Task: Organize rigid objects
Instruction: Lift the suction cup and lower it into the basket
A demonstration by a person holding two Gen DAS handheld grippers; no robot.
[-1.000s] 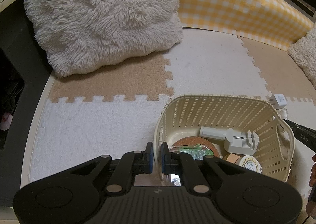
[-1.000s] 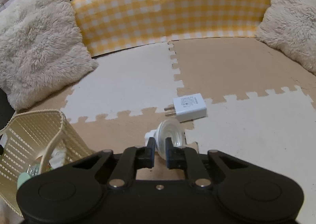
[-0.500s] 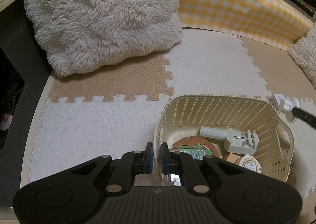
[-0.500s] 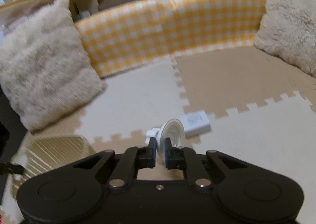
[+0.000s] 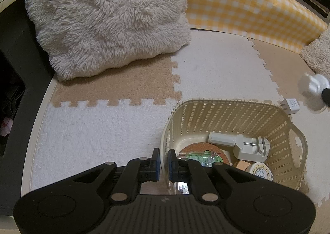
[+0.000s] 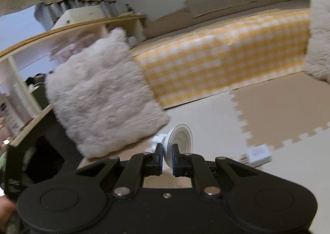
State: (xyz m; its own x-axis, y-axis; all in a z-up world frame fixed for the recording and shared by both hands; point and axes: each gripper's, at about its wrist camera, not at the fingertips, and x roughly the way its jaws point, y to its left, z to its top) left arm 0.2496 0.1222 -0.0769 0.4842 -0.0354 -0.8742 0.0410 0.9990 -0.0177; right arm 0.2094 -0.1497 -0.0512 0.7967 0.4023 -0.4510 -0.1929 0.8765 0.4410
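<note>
Suction cup lifted off the mat, headed for the basket

The right claw (image 6: 166, 158), clenched on the white suction cup (image 6: 181, 141), has risen off the foam floor; the charger (image 6: 258, 154) remains at 4 o'clock. The left claw (image 5: 162, 164) grips the basket (image 5: 226, 110) rim.

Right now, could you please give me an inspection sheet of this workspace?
Surface: foam puzzle mat, beige and white tiles.
Job's things: basket holds a grey tool, cork coaster, clear case and round tin; white charger lies on the mat beside it.
Clutter: nothing seen.
Grippers: left claw clamps the basket's rim; right claw holds a suction cup in the air.
Cables: nothing seen.
Surroundings: fluffy pillow, yellow checked bolster.
</note>
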